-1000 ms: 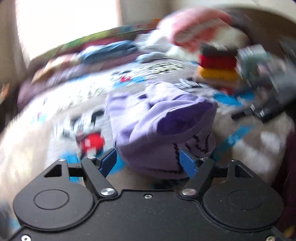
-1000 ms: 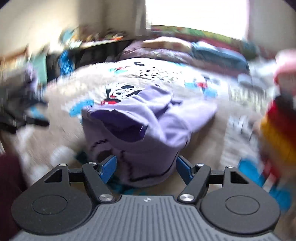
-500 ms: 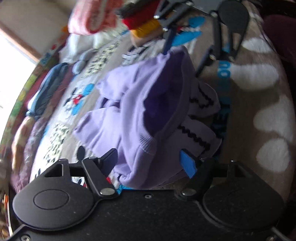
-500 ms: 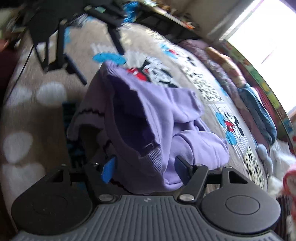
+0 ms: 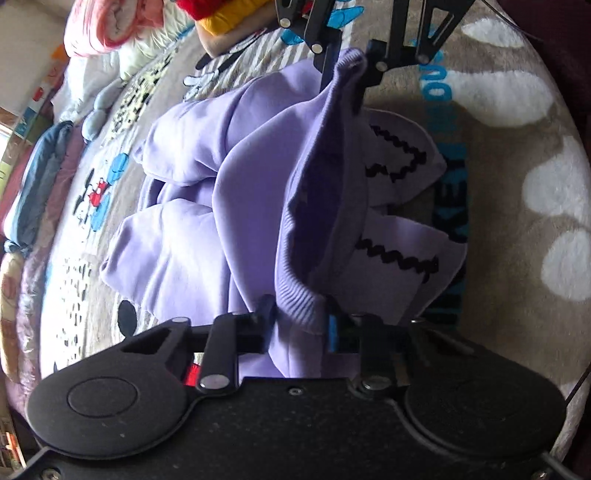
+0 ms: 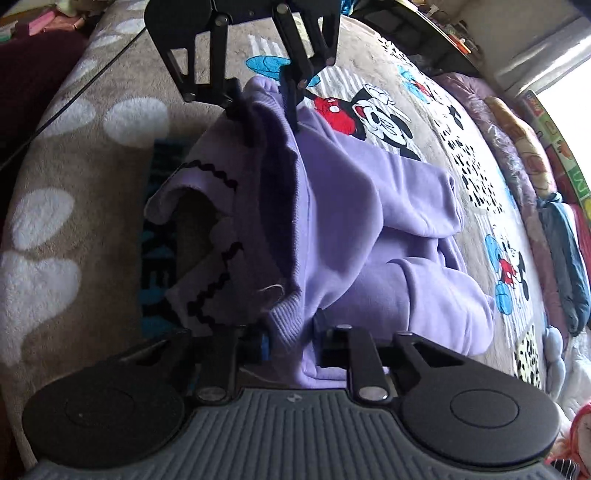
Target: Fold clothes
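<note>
Sweatshirt (image 5: 258, 206), the lilac one with black zigzag trim, is lying bunched on the cartoon-print blanket (image 5: 517, 258), its ribbed hem (image 6: 286, 317) lifted. You are clamping your left gripper (image 5: 301, 319) on one end of that hem and your right gripper (image 6: 291, 338) on the other, facing each other. Folded clothes (image 5: 229, 14) are sitting well beyond.

A lilac sweatshirt (image 5: 258, 192) of soft matt fleece, its hem (image 5: 295, 299) ribbed knit, lies with black zigzag stitching (image 5: 397, 254) at centre right. Beneath it, a plush blanket (image 5: 517, 122) shows a fuzzy, deep-piled nap. At the bottom of the frame, the left gripper (image 5: 301, 319) is matt black plastic with bright metal screws; the right gripper (image 6: 291, 341) rises from a ridged grey plastic body.
</note>
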### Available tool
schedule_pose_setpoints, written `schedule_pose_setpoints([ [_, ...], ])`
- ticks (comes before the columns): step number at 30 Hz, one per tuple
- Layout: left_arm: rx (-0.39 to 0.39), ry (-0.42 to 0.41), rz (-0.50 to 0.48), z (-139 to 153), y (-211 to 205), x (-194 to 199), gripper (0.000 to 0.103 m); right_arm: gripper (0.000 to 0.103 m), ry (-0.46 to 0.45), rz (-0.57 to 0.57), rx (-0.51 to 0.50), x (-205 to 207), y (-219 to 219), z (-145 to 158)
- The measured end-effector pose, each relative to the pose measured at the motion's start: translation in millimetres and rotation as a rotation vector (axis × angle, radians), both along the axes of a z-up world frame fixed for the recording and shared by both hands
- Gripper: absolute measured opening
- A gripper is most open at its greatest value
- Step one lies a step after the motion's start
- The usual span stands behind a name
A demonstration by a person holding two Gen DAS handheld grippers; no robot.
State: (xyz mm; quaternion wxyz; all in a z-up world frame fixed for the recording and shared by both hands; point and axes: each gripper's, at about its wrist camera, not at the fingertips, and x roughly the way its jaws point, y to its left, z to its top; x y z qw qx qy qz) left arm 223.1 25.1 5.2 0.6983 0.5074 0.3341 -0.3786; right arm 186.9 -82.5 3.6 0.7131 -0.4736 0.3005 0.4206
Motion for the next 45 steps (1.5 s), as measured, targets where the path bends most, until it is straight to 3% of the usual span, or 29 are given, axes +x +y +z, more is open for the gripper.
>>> schedule_pose_setpoints([
  [3,0.0,0.009,0.025,9.6,-3.7,16.6,0.022,0.015,0.008,-0.012,0.009,13.4,-1.3,12.0],
  [6,-0.012,-0.003,0.06,21.8,-6.7,34.5,0.021,0.014,-0.086,-0.081,0.049,29.1,-4.2,27.7],
  [8,-0.014,-0.059,0.098,30.3,-10.1,45.1,0.018,0.014,-0.149,-0.127,0.077,39.6,-6.1,38.2],
  [10,-0.028,-0.222,0.166,40.3,-15.2,50.7,0.012,0.014,-0.211,-0.173,0.104,50.1,-8.0,48.6],
  [12,-0.059,-0.617,0.252,52.0,-21.5,30.2,0.012,0.014,-0.292,-0.221,0.143,57.3,-10.2,59.3],
  [13,-0.077,-0.735,0.245,47.9,-22.3,3.8,0.011,0.014,-0.374,-0.24,0.186,47.7,-12.2,62.1],
  [15,-0.117,-0.864,0.177,28.6,-21.2,-64.6,0.01,0.014,-0.369,-0.207,0.158,24.2,-12.9,46.9],
  [16,-0.078,-0.841,0.093,5.7,-21.1,-95.7,0.011,0.014,-0.366,-0.19,0.144,12.5,-13.3,39.3],
  [18,0.085,-0.718,-0.112,-57.0,-17.3,-147.9,0.011,0.013,-0.361,-0.157,0.116,-11.0,-14.0,24.1],
  [21,0.143,-0.619,-0.164,-98.7,-12.4,-181.3,0.011,0.012,-0.352,-0.108,0.073,-46.2,-15.1,1.3],
  [25,0.12,-0.612,-0.108,-96.3,-15.3,-185.5,0.01,0.013,-0.341,-0.042,0.017,-93.2,-16.5,-29.0],
  [32,0.121,-0.583,-0.121,-92.2,-13.8,-199.2,0.01,0.013,-0.319,0.068,-0.078,-172.8,-19.3,-80.7],
  [40,0.158,-0.521,-0.145,-113.6,-11.7,-225.9,0.01,0.013,-0.283,0.061,-0.078,-176.4,-22.3,-87.9],
  [45,0.108,-0.444,-0.062,-112.2,-13.0,-230.2,0.014,0.015,-0.265,0.024,-0.073,-190.6,-19.7,-94.1],
])
